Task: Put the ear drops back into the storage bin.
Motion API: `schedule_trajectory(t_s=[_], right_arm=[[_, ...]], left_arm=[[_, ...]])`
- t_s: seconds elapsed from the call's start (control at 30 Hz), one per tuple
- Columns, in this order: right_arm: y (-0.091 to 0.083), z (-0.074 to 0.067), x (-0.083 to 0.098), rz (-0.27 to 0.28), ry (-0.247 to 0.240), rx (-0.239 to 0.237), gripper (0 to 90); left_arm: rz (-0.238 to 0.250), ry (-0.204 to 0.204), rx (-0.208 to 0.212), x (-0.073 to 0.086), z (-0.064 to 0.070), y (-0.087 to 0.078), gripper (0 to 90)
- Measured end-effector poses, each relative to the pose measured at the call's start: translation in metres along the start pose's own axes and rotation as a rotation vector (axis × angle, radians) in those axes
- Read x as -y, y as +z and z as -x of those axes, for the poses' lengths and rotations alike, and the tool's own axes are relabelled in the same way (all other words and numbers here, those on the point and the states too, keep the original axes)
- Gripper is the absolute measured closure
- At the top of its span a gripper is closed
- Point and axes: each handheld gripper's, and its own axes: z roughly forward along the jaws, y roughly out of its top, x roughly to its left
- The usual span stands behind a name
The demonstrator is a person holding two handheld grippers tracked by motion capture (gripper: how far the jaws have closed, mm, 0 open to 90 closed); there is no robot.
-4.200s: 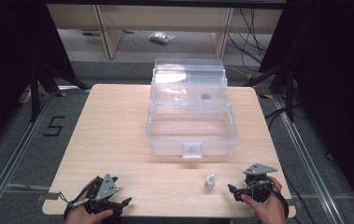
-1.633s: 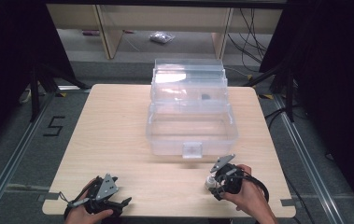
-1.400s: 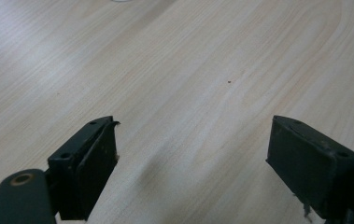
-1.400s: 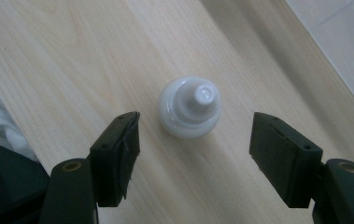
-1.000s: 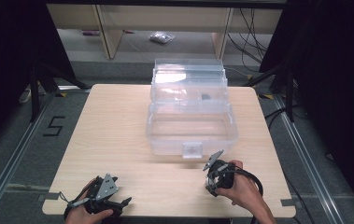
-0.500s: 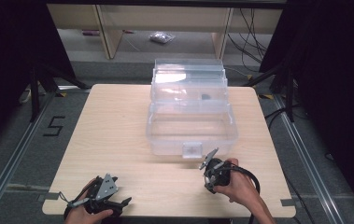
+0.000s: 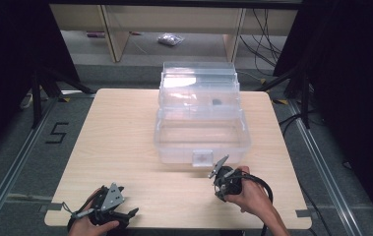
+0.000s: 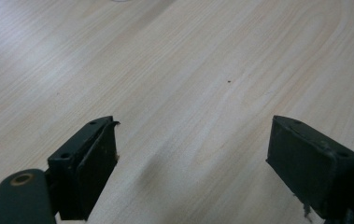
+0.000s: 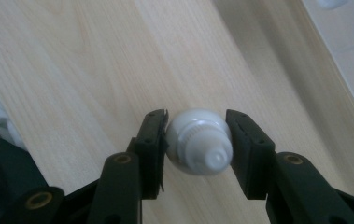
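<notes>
On the pale wooden table (image 7: pixel 125 142), a clear plastic box (image 7: pixel 201 135) with its lid raised stands toward the far edge, right of the middle. Grey floor surrounds the table, a "5" marked (image 7: pixel 56 132) on it at the left, with light wooden shelving (image 7: pixel 174 19) beyond and dark cables (image 7: pixel 267 39) trailing at the far right.

Near the table's front edge, the right gripper (image 7: pixel 222 173) sits in a hand (image 7: pixel 250 194) just in front of the box's latch (image 7: pixel 202 157). The left gripper (image 7: pixel 112 209) lies low at the front left corner, well apart from the box.

From above, what the right gripper carries is hidden. Its own view tells more: a small white bottle (image 9: pixel 199 141) with a ribbed cap is clamped between the two black jaws, cap toward the camera, above bare wood grain. The left gripper view shows its jaws spread wide, with bare table between them.
</notes>
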Motion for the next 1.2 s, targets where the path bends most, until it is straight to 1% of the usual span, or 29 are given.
schedule_trajectory(t_s=[0.03,0.07,0.1,0.13,0.17,0.2,0.27,0.3,0.33,0.4,0.43,0.47,0.5,0.57,0.67,0.73,0.83,0.87,0.93,1.0,1.1,1.13,1.17,1.2], right_arm=[[-0.002,0.0,0.0,0.001,0.01,0.003,59.9],[-0.003,0.0,0.0,0.007,0.002,0.002,59.9],[-0.005,0.0,0.001,0.004,0.014,0.004,60.0],[-0.006,0.0,0.0,0.006,0.004,0.005,59.9],[-0.008,0.0,0.0,0.008,0.004,0.003,59.9],[-0.01,0.0,0.001,0.009,0.014,0.005,60.0],[-0.013,0.002,0.0,0.015,0.01,0.007,60.0],[-0.014,0.003,0.0,0.019,0.012,0.007,60.0],[-0.016,0.004,-0.001,0.023,0.005,0.005,60.0],[-0.018,0.004,-0.001,0.023,0.0,0.005,60.0],[-0.019,0.005,-0.002,0.021,0.005,0.004,60.0],[-0.023,0.006,-0.003,0.018,0.011,0.012,59.9],[-0.024,0.006,-0.004,0.018,0.007,0.011,60.0],[-0.027,0.008,-0.005,0.022,0.014,0.015,60.0],[-0.03,0.011,-0.006,0.023,0.011,0.018,60.0],[-0.034,0.015,-0.006,0.028,0.018,0.014,60.0],[-0.036,0.021,-0.005,0.036,0.002,0.003,60.0],[-0.038,0.021,-0.005,0.035,0.025,0.0,60.0],[-0.039,0.024,-0.005,0.034,0.026,0.002,60.0],[-0.041,0.027,-0.005,0.029,0.014,0.0,60.0],[-0.047,0.029,-0.005,0.025,0.031,-0.007,60.0],[-0.047,0.029,-0.005,0.025,0.031,-0.007,60.0],[-0.049,0.031,-0.005,0.024,0.028,-0.002,60.0],[-0.054,0.034,-0.006,0.029,0.018,-0.006,60.0]], left_arm=[[-0.001,0.0,0.0,0.0,0.0,0.0,15.4],[-0.001,0.0,0.0,0.0,0.0,0.0,15.4],[-0.005,-0.012,-0.003,0.0,0.001,0.0,15.4],[-0.007,-0.004,-0.005,0.0,0.001,0.0,15.4],[-0.007,0.002,-0.007,0.0,0.0,0.0,15.4],[-0.007,0.001,-0.007,0.0,0.0,0.0,15.4],[-0.001,0.0,0.001,0.0,0.0,0.0,15.4],[-0.008,0.001,-0.006,0.0,0.0,0.0,15.4],[0.0,-0.016,-0.003,0.0,0.001,0.001,15.4],[0.001,-0.014,0.003,0.0,0.001,0.001,15.4],[0.0,0.0,-0.006,0.0,0.0,0.0,15.4],[-0.001,0.0,-0.001,0.0,0.0,0.0,15.4],[-0.001,0.0,-0.001,0.0,0.0,0.0,15.4],[-0.008,0.0,-0.005,0.0,0.0,0.0,15.4],[-0.008,0.0,-0.006,0.0,0.0,0.0,15.4],[-0.001,-0.001,0.0,0.0,0.0,0.0,15.4],[-0.001,-0.001,0.001,0.0,0.0,0.001,15.4],[-0.001,-0.001,0.001,0.0,0.0,0.001,15.4],[-0.001,-0.001,0.0,0.0,0.0,0.001,15.4],[-0.002,-0.002,0.0,0.0,0.0,0.001,15.4],[-0.001,-0.002,-0.001,0.0,0.0,0.001,15.4],[-0.001,-0.002,-0.001,0.0,0.0,0.001,15.4],[-0.001,-0.002,-0.001,0.0,0.0,0.0,15.4],[-0.001,-0.002,0.0,0.0,0.0,0.0,15.4]])
